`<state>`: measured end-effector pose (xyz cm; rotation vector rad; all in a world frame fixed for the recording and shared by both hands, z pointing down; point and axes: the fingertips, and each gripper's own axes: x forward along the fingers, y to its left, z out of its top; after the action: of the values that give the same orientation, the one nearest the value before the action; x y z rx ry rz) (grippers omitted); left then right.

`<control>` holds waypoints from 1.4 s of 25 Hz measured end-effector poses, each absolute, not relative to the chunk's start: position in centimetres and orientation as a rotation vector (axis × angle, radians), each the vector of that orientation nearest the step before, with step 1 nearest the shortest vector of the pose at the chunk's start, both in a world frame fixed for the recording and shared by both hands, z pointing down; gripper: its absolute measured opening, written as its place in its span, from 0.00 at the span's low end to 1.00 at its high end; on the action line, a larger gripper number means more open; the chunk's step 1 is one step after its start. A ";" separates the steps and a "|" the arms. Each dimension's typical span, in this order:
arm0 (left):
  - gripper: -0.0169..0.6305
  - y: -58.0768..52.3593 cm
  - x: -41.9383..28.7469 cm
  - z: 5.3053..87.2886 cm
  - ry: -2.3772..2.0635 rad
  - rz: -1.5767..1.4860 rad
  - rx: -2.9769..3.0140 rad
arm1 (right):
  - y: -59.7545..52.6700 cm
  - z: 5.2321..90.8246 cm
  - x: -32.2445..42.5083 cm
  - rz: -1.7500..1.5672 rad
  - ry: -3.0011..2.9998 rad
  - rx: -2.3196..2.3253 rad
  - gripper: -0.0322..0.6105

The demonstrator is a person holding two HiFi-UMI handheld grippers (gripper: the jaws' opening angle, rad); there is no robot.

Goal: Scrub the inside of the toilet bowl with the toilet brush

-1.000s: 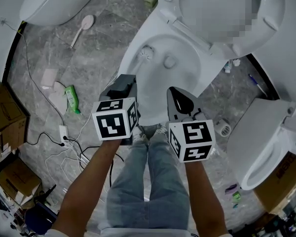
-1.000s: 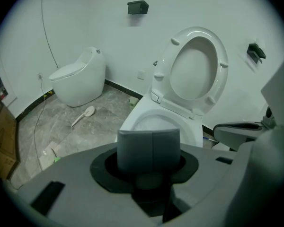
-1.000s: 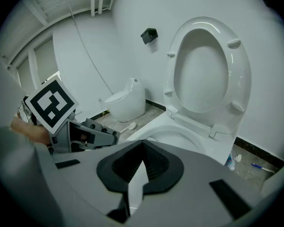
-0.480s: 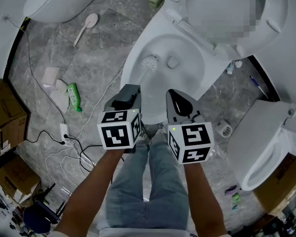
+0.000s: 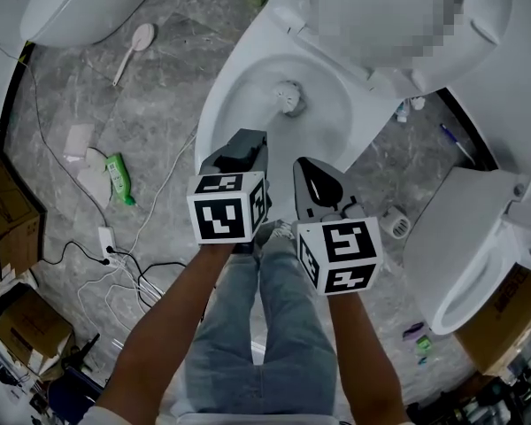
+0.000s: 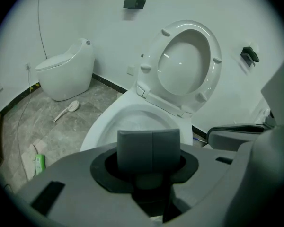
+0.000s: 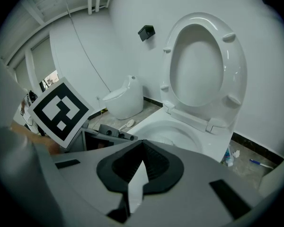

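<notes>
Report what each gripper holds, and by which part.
Left gripper grips the toilet brush by its handle, head in the bowl. Right gripper holds nothing, jaws together.

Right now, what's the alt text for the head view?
Seen from above, the left gripper holds a brush whose head sits inside an open toilet bowl. The right gripper hangs beside it, fingers shut and empty. Cables and a green bottle lie on the grey floor.

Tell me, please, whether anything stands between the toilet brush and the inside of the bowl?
Nothing visible does. The seat is raised, so the bowl lies open. The toilet brush, held by the left tool, has its head down inside the bowl.
</notes>
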<state>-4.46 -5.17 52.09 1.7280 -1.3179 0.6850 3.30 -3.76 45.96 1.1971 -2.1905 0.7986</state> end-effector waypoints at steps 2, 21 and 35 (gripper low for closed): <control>0.27 -5.6 -4.2 52.7 -1.316 0.690 1.721 | -3.9 46.3 3.6 0.804 -2.184 1.199 0.05; 0.27 -3.3 -7.6 52.8 -1.347 0.774 1.652 | -3.1 45.8 1.9 0.815 -2.194 1.179 0.05; 0.27 1.8 -9.9 51.4 -1.308 0.818 1.636 | -0.8 44.8 0.4 0.836 -2.173 1.216 0.05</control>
<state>-9.95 1.80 51.43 1.6356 -1.3081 0.8181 0.39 -0.78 44.77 1.2162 -2.1726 0.8363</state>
